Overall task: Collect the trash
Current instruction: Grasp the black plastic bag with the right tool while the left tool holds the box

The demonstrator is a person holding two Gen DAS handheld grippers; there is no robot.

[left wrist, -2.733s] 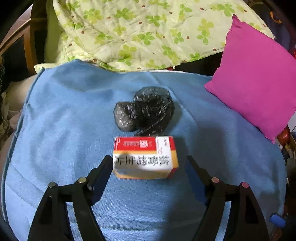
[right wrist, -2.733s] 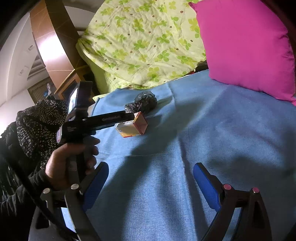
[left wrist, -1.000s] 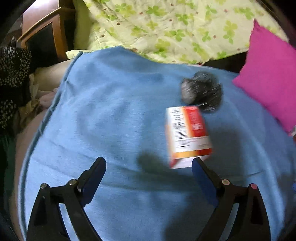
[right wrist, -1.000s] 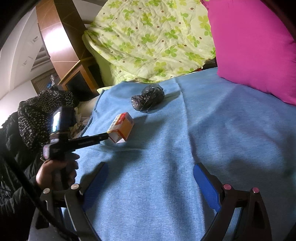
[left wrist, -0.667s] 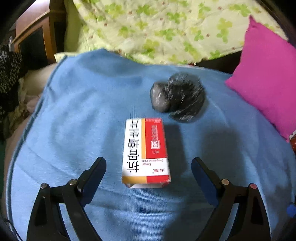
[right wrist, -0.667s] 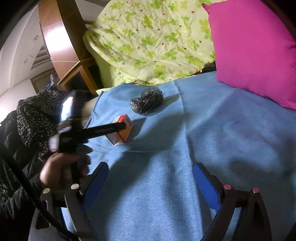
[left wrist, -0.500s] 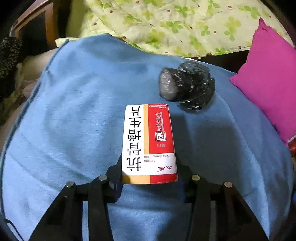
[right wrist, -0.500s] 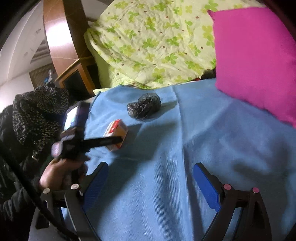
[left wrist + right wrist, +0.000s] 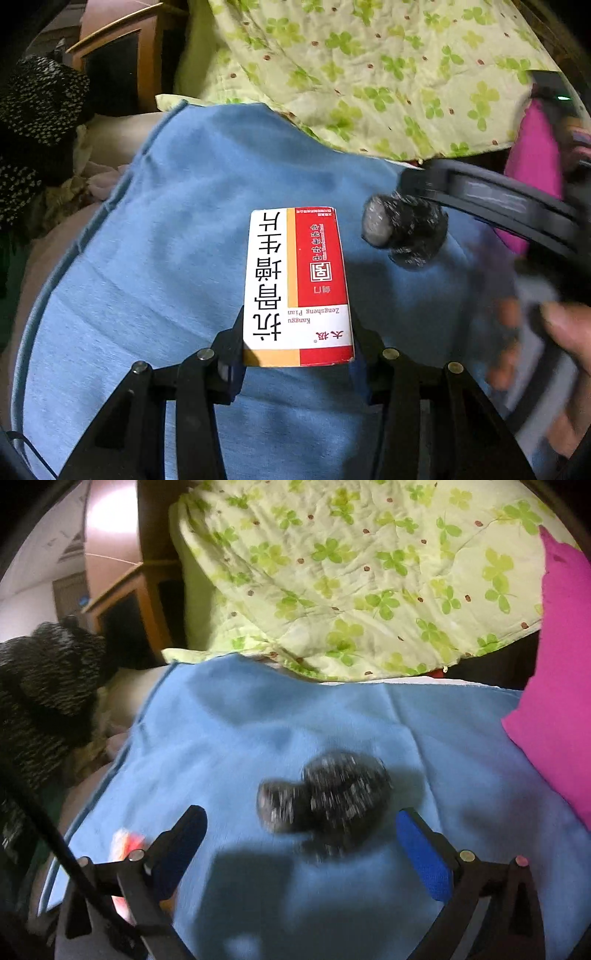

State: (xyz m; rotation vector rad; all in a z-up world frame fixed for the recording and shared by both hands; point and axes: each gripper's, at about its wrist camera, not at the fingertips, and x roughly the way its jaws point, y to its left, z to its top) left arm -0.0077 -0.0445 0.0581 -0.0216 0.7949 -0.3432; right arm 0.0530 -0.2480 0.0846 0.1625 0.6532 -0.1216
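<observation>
My left gripper is shut on a red, white and orange medicine box, gripping its near end above the blue blanket. A crumpled black plastic bag lies on the blanket just right of the box. In the right wrist view the same black bag sits just ahead of and between my open right fingers; my right gripper is open and empty. The box shows as a blurred red and white patch at the lower left.
A green clover-print quilt is heaped at the back. A magenta pillow lies at the right. A wooden cabinet stands at the back left. The blanket's left edge drops off to clothes. The right hand and gripper body cross the left view.
My left gripper closed on the medicine box, which had been turned lengthwise, and lifted it slightly. My right gripper swung forward to the black bag, which now lies between its open fingers.
</observation>
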